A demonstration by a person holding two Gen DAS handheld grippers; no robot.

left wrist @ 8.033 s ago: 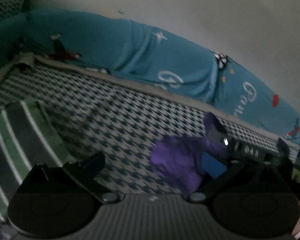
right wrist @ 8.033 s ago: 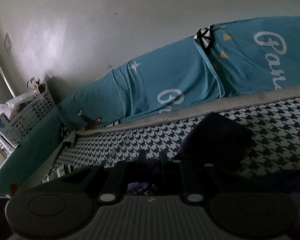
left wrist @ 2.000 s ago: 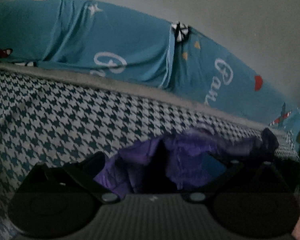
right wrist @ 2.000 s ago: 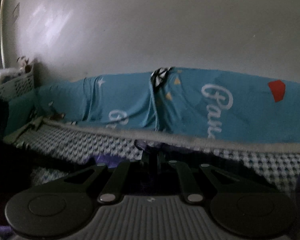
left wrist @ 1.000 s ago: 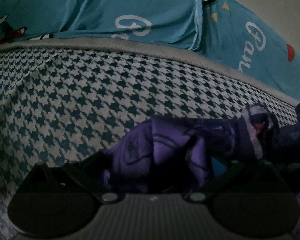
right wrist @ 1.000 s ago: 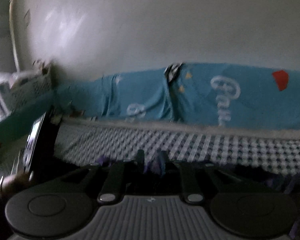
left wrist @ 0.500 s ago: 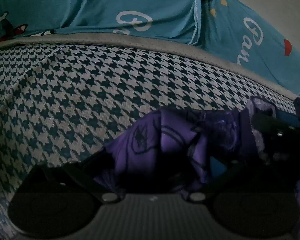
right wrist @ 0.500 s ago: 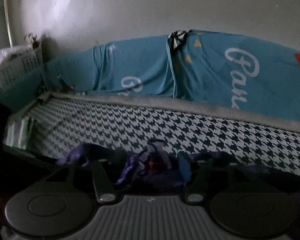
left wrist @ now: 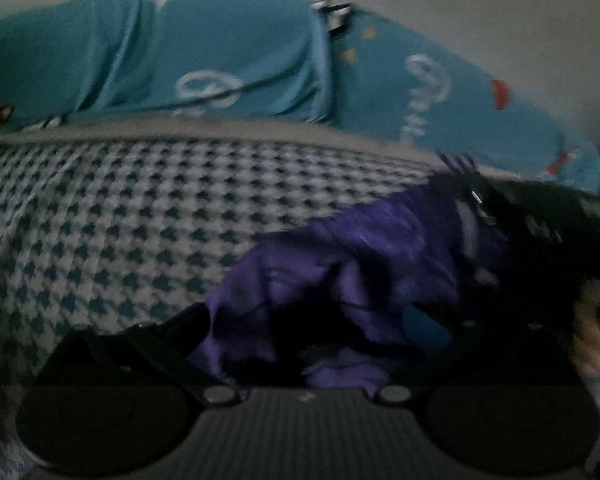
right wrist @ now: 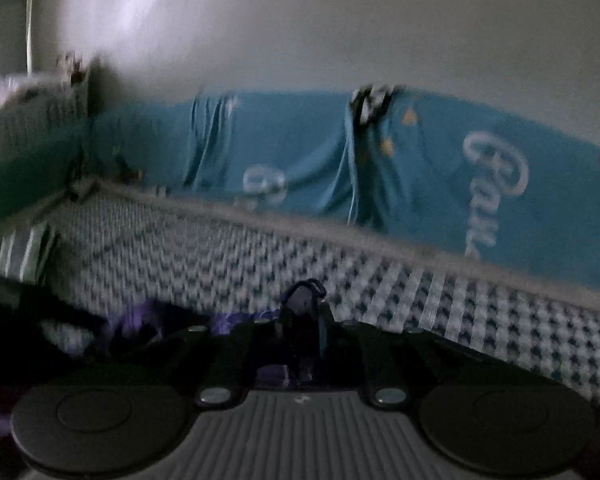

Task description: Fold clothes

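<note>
Two claws worked one purple garment (left wrist: 340, 264) on a bed (left wrist: 120, 216) covered in a blue-and-white houndstooth sheet. The right claw (right wrist: 306, 320) had just been closing, and its fingers stood nearly together with a small tuft of the purple cloth pinched between them — clenched on an edge or corner, as far as the dim picture allowed. The left claw (left wrist: 304, 344) stood wide, its dark fingers spread to either side of the bunched cloth directly ahead of it; nothing seemed pressed between its pads, so I read it as released.

From the left claw the garment lay just in front and ran off to its right, where it met the right claw and the person's hand (left wrist: 592, 332) behind it. Beyond both claws a turquoise printed cloth (left wrist: 220, 52) with white lettering draped along the pale wall (right wrist: 340, 20).

The step in hand looked like gathering and straightening — the garment was not yet flat, let alone folded. Next, probably, the left claw would need to close on an opposite edge so the cloth could be pulled taut and laid out.

The fabric looked thin and limp, with a slight sheen, falling into soft creases with dark hollows; it would likely sag and slip when lifted. The sheet beneath seemed woven and matte.
</note>
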